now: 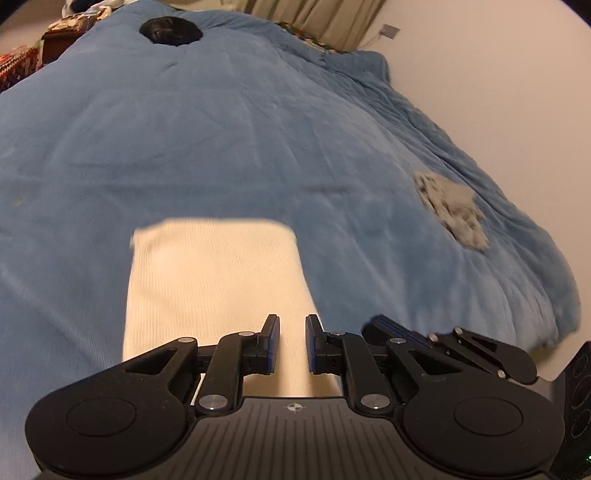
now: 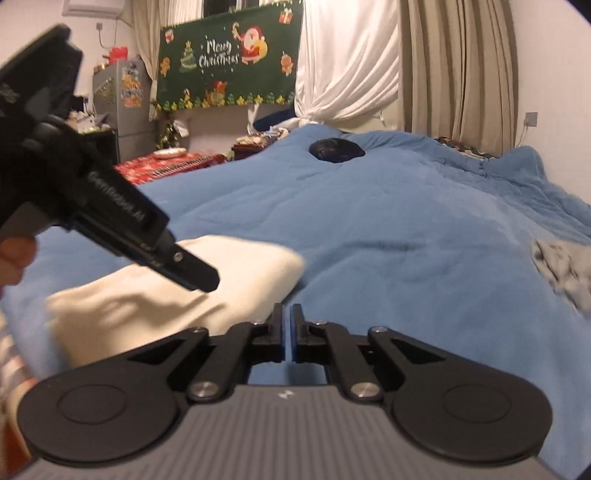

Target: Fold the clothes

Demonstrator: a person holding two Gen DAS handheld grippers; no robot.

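Nearest to the cameras, the left tool [image 1: 291, 341] hangs over the near end of a cream knitted garment [image 1: 218, 280], its jaws a little apart with nothing visibly pinched between them. The right tool [image 2: 287, 334] is just right of this garment, clenched on nothing. The garment lies on the blue bed cover [image 1: 221, 140] as a neat rectangle, so I judge it already folded. Farther to the right, a crumpled grey garment [image 1: 452, 210] is not yet folded. At the far end of the bed lies a dark lump [image 1: 171, 31]; I cannot tell what it is. No basket or other container is visible.
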